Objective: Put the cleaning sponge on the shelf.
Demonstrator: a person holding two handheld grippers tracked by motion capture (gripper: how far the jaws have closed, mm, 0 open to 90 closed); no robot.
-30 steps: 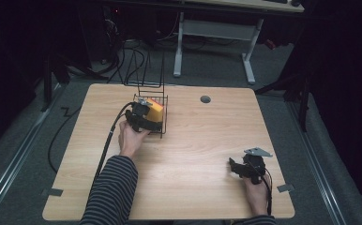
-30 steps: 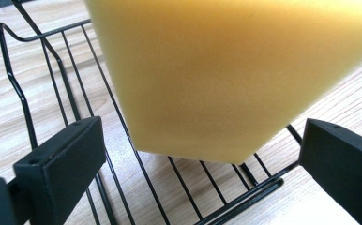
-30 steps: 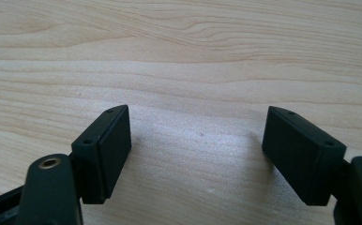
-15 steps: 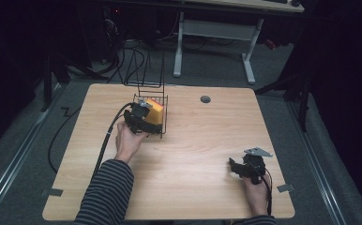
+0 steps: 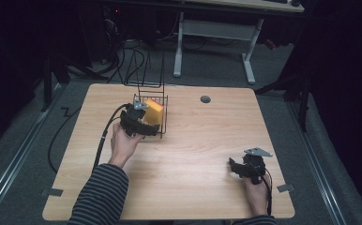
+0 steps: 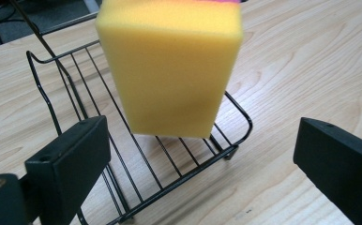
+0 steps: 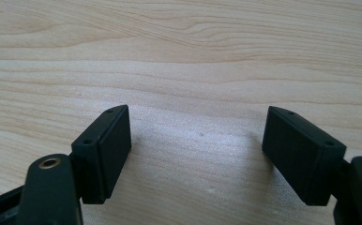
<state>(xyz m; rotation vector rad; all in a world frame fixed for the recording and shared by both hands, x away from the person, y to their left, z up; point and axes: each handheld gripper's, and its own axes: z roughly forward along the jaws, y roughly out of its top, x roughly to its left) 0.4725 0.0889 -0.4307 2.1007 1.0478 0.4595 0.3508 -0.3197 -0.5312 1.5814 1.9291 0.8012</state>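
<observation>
While the table point(image 5: 193, 154) carries a wire rack point(image 5: 162, 123) near its far edge, left of middle, a yellow sponge point(image 6: 169, 65) stands upright inside. Just before it, the left gripper point(image 6: 202, 159) gapes, jaws just narrowing, clear of the sponge. Near the right front corner, the right gripper point(image 7: 195, 154) rests open, empty.

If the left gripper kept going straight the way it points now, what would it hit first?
Most likely the yellow sponge standing in the wire basket: it sits dead ahead between the left gripper's open jaws, though depth is hard to judge.
</observation>
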